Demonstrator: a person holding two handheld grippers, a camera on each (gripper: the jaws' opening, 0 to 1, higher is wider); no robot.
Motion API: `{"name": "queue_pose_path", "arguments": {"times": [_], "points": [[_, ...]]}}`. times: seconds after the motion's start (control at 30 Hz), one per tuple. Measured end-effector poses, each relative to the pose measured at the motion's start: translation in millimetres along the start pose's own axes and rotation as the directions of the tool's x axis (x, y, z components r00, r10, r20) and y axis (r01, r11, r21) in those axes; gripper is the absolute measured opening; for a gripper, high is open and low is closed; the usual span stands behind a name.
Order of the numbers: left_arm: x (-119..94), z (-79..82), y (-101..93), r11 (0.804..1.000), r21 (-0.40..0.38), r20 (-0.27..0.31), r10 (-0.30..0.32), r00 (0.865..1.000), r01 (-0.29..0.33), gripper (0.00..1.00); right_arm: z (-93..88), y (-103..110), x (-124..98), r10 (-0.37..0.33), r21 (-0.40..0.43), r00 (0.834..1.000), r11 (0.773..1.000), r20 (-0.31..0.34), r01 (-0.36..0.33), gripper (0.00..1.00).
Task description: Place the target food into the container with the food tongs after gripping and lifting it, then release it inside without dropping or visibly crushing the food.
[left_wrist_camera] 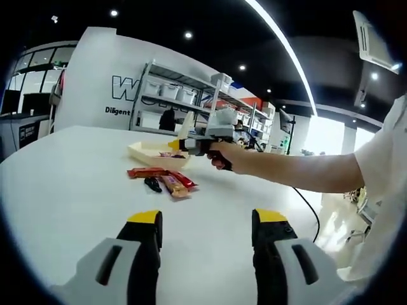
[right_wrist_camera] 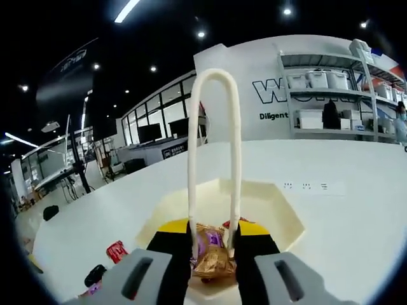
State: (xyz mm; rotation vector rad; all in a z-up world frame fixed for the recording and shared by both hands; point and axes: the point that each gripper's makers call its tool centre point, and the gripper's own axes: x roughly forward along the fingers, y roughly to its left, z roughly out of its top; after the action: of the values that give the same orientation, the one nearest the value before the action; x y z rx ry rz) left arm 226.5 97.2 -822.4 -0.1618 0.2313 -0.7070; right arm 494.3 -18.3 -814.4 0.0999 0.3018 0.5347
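Right now my right gripper (right_wrist_camera: 213, 244) has its fingers clenched on the cream food tongs (right_wrist_camera: 214, 159), whose loop rises up the right gripper view. Between the tong tips I see a gold-wrapped snack (right_wrist_camera: 213, 259) over the cream container (right_wrist_camera: 280, 216), with purple and red wrappers just beside it. My left gripper (left_wrist_camera: 206, 232) hangs over the white table (left_wrist_camera: 76, 190), fingers released and apart. Beyond it, red and orange snack bars (left_wrist_camera: 162, 179) lie near the container (left_wrist_camera: 143, 152), with a hand (left_wrist_camera: 224, 154) around the right gripper.
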Motion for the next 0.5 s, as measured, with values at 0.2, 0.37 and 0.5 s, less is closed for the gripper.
{"name": "queue_pose_path", "arguments": {"times": [0.2, 0.37, 0.5], "points": [[-1, 1.5, -3.3, 1.0, 0.003, 0.005, -0.005, 1.0, 0.005, 0.55, 13.7, 12, -16, 0.035, 0.015, 0.999, 0.999, 0.039, -0.036, 0.19], [-2, 2.7, -2.1, 1.0, 0.0, 0.017, 0.005, 1.0, -0.005, 0.55, 20.0, 36, -39, 0.078, 0.002, 0.995, 0.997, 0.055, -0.078, 0.19], [-2, 4.4, -2.1, 1.0, -0.003, 0.028, 0.012, 1.0, -0.011, 0.55, 15.8, 55, -54, 0.109, -0.013, 0.993, 0.994, 0.052, -0.108, 0.19]]}}
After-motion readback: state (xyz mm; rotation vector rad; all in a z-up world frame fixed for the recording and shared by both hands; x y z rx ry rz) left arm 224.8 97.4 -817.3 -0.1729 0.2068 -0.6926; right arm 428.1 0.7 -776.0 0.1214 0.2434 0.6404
